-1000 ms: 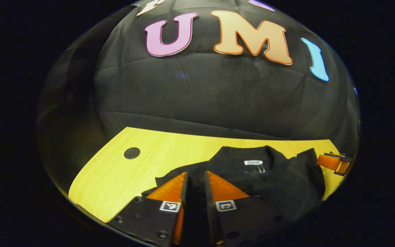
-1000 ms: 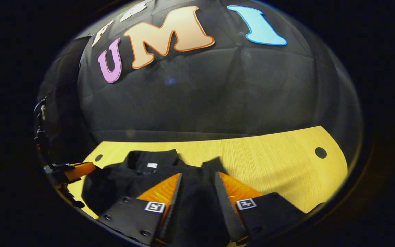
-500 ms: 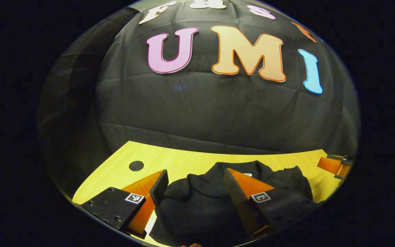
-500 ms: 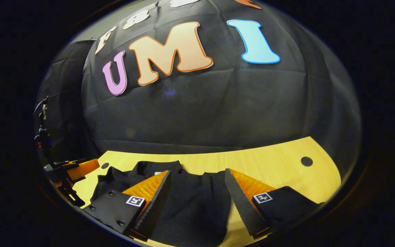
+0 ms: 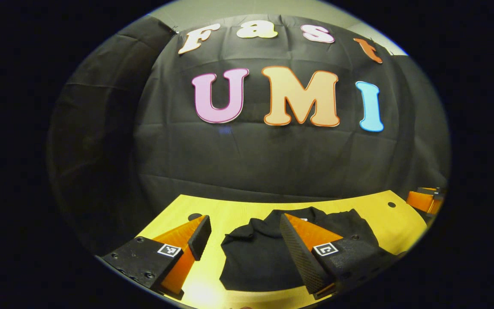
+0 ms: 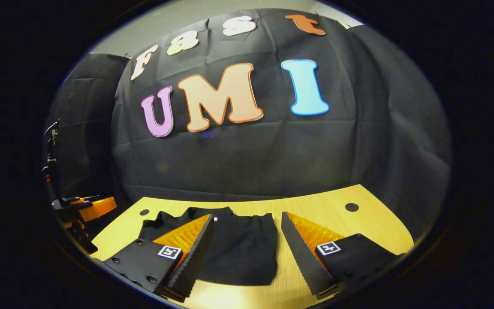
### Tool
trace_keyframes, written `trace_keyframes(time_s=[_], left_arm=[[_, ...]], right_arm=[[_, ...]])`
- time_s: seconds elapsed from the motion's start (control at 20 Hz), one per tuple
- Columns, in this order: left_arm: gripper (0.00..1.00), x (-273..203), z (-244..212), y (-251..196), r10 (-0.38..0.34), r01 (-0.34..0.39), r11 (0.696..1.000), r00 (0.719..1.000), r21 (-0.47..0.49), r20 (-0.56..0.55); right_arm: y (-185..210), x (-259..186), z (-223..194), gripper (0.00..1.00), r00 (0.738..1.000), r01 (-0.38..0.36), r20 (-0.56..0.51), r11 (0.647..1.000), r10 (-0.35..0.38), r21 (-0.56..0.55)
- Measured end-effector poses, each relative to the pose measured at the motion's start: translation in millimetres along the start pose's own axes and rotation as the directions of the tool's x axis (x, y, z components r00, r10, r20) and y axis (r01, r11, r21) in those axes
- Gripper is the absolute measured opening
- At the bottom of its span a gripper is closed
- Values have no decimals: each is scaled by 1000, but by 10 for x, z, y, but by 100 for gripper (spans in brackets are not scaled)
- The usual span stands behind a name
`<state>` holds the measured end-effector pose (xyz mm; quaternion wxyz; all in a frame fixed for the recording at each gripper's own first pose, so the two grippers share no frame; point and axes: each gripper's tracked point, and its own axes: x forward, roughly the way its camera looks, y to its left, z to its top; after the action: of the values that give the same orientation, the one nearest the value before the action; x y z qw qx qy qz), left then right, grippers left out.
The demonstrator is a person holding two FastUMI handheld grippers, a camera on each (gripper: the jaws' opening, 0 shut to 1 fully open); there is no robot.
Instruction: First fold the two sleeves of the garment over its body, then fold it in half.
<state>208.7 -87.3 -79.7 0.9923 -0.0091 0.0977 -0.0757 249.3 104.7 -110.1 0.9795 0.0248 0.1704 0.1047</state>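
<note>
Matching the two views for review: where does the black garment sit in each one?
Left gripper view: garment lies low centre on the table, between the spread fingers of the left gripper.
Right gripper view: garment lies low, left of centre, between the fingers of the right gripper.
Shared landmark: the table's round hole beside the garment.

You've released both: the left hand-held gripper [image 5: 242, 227] and the right hand-held gripper [image 6: 247, 225] went from clamped on the garment [image 6: 238, 251] to spread wide, then lifted and pulled back. Garment dropped flat onto the counter [image 6: 350, 223], folded.
</note>
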Motion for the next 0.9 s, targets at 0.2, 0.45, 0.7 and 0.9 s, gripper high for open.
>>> trace_keyframes(time_s=[0.2,0.45,0.7,0.9], left_arm=[[94,-569,4,-78,-65,65,998,998,-4,28],[95,-1139,-32,-82,-97,95,995,994,33,48],[95,-1505,-169,0,-91,90,996,995,30,39],[95,-1714,-327,47,-102,102,995,995,17,9]], right_arm=[[155,-667,-7,97,998,14,58,1000,-13,-19],[331,-1288,-234,94,995,32,97,999,-30,-22],[493,-1669,-491,97,994,31,104,999,-29,-14],[525,-1863,-603,97,994,34,101,999,-32,-12]])
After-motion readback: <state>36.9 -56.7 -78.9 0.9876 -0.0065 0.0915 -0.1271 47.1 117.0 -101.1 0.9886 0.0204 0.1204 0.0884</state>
